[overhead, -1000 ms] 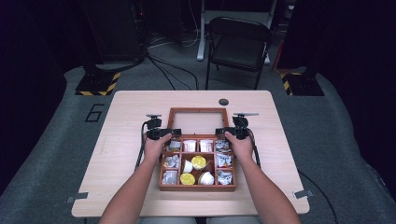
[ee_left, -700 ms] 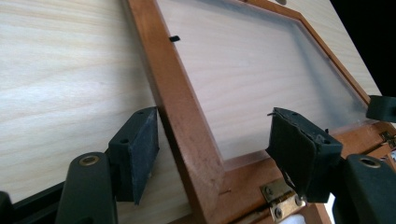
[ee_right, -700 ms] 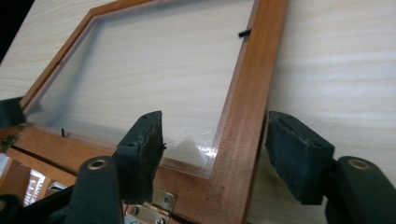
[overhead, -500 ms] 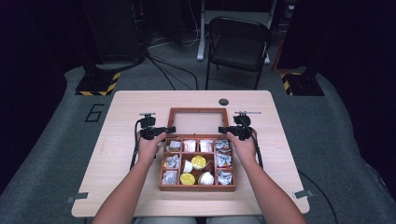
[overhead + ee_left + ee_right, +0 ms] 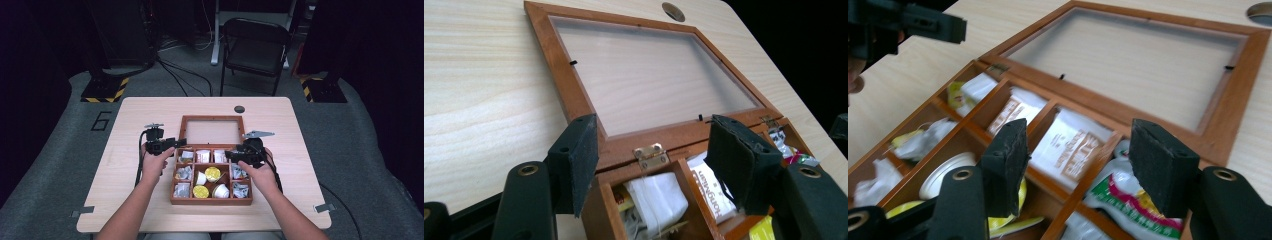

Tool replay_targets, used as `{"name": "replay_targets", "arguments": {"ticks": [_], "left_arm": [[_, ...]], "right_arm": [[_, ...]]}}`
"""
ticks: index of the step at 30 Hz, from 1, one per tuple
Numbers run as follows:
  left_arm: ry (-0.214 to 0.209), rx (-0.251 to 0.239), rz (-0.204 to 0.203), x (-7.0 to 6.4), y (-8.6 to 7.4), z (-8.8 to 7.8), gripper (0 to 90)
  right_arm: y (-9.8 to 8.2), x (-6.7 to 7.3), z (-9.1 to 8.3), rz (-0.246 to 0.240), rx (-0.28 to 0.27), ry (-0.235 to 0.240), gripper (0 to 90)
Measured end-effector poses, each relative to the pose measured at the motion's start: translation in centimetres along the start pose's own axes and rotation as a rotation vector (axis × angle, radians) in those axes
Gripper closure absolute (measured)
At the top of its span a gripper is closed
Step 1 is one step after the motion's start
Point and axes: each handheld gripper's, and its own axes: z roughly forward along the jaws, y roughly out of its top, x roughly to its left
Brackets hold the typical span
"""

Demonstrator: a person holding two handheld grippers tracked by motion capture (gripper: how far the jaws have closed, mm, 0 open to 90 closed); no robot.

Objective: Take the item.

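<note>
Dark floor and a folding chair (image 5: 255,47) lie behind a pale wooden table (image 5: 125,125), which carries a round dark grommet (image 5: 239,109) near its far edge. On the table sits a brown wooden box (image 5: 211,201) divided into nine compartments, its glass-paned lid (image 5: 212,131) swung fully open and lying flat on the table behind the box, joined to it by a brass hinge (image 5: 650,155).

In the high view the left gripper (image 5: 176,143) hovers at the box's far left corner, and the right gripper (image 5: 231,155) hangs over the far right compartments. Both sets of jaws have just been closing. They stand apart, and nothing is pinched between them. In the left gripper view the pads (image 5: 583,157) frame the hinged back edge, with white tea bags (image 5: 659,197) in the compartments below. In the right gripper view the pads (image 5: 1160,167) stand above white sachets (image 5: 1073,147) with brown print and a colourful packet (image 5: 1128,200) with red and green; a round white cup (image 5: 945,172) and something yellow (image 5: 1020,192) lie in the middle row. The left gripper (image 5: 893,25) shows dark at the top left corner of that view
</note>
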Motion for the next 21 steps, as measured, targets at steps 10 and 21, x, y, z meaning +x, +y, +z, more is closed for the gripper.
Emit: {"name": "replay_targets", "arguments": {"ticks": [10, 21], "left_arm": [[-0.007, 0.000, 0.046, -1.3, -0.8, -0.7, 37.8], [-0.005, -0.008, 0.078, -1.7, -1.3, -1.5, 37.8]], "right_arm": [[-2.5, 3.1, 0.0, -0.096, 0.041, 0.061, 40.1], [-3.7, 5.4, 1.5, -0.179, 0.098, 0.087, 41.9]]}}
